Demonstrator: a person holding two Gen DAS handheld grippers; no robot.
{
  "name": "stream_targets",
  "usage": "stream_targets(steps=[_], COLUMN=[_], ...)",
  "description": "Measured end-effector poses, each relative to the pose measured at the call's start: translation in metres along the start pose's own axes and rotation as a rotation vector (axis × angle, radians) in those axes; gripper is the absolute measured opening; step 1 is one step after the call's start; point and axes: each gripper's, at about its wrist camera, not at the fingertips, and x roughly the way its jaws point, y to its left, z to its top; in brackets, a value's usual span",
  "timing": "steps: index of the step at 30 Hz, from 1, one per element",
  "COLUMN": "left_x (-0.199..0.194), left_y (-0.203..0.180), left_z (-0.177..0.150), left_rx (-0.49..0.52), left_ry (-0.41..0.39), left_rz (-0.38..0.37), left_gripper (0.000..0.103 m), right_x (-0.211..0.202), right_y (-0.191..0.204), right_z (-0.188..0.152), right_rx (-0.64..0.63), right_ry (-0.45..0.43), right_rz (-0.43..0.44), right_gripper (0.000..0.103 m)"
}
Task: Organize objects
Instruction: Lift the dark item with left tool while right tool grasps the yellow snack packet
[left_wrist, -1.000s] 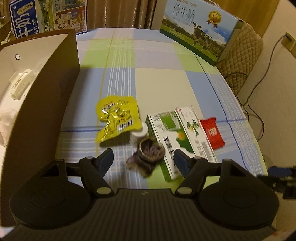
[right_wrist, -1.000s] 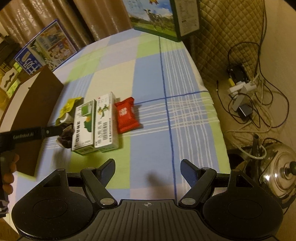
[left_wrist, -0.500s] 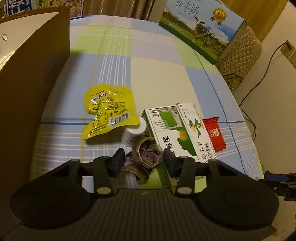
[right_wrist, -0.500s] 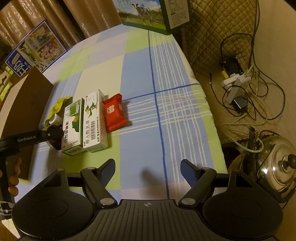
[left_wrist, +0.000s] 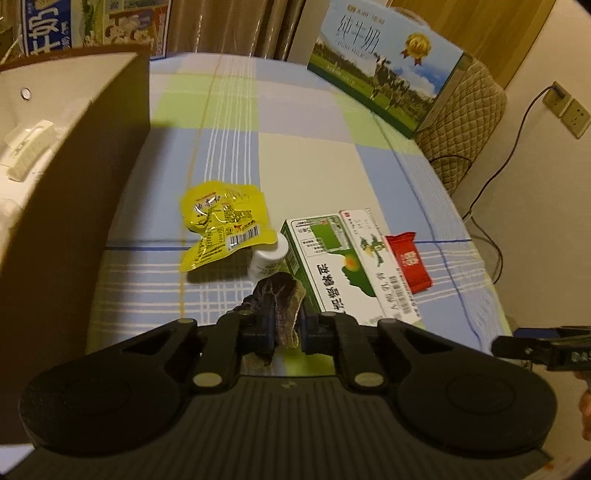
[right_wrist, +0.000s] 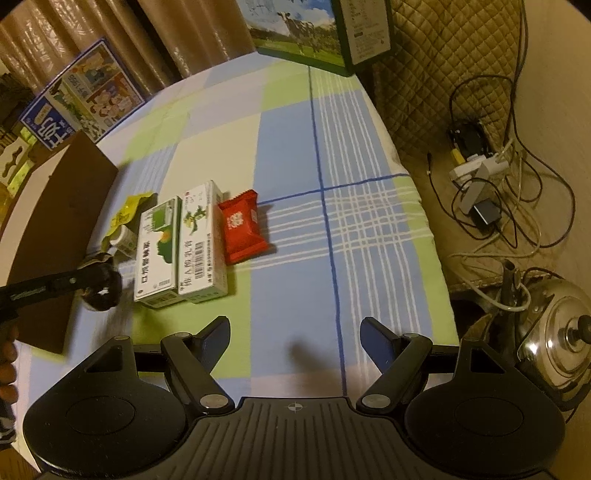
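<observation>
**Left claw clamped on the scrunchie, with the open box at its left**

We see the left claw (left_wrist: 282, 326) closed tight on a dark, crumpled fabric scrunchie (left_wrist: 279, 301), whose loop stands up between the two fingers. In the right wrist view the same scrunchie (right_wrist: 99, 284) hangs at the tip of the left claw (right_wrist: 92, 278), just off the near-left corner of the green-and-white carton (right_wrist: 157, 251); we cannot tell whether it clears the tabletop (right_wrist: 295, 155) or touches it. The right claw (right_wrist: 295, 336) is spread wide and empty over the near edge of the tabletop, well apart from every object.

The relation we judge to govern the coming move: the brown cardboard box (left_wrist: 70, 177) lies directly left of the loaded claw, its tall wall between the claw and the box's pale interior. The scrunchie must therefore rise above that wall before travelling left. The left hand is much the nearer to the box.

Remaining on the tabletop, far of the left claw, are a yellow sachet (left_wrist: 218, 221), a small white bottle (left_wrist: 267, 256) lying just beside the carton, a second white carton (left_wrist: 376, 258) touching the first along their long sides, and a red packet (left_wrist: 408, 260) to the right. Both cartons run near-to-far.
</observation>
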Motion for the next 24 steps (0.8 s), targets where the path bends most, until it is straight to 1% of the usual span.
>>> stream_targets(steps=[5, 10, 14, 16, 18, 19, 22, 24], left_x=[-0.046, -0.099, -0.136, -0.149, -0.158, -0.162, -0.171, -0.176], left_y=[0.005, 0.023, 0.049, 0.065, 0.083, 0.092, 0.117, 0.132], left_z=[0.001, 0.009, 0.016, 0.017, 0.018, 0.018, 0.015, 0.012], left_rx=[-0.003, -0.032, -0.073, -0.096, -0.124, -0.14, -0.179, -0.202], left_ry=[-0.075, -0.178, -0.257, -0.284, -0.298, -0.304, -0.314, -0.313], left_rz=[0.005, 0.051, 0.13, 0.165, 0.217, 0.243, 0.299, 0.329], left_gripper=[0.009, 0.009, 0.009, 0.009, 0.009, 0.009, 0.009, 0.009], right_x=[-0.005, -0.003, 0.012, 0.025, 0.041, 0.049, 0.075, 0.09], right_y=[0.016, 0.048, 0.078, 0.091, 0.104, 0.109, 0.124, 0.131], right_z=[0.007, 0.029, 0.053, 0.065, 0.077, 0.082, 0.098, 0.107], right_rx=[-0.028, -0.095, -0.152, -0.165, -0.171, -0.17, -0.165, -0.163], right_ry=[-0.034, -0.074, -0.088, -0.081, -0.063, -0.054, -0.019, 0.004], right_rz=[0.078, 0.201, 0.289, 0.335, 0.384, 0.4, 0.427, 0.425], right_gripper=[0.075, 0.075, 0.074, 0.072, 0.067, 0.066, 0.064, 0.063])
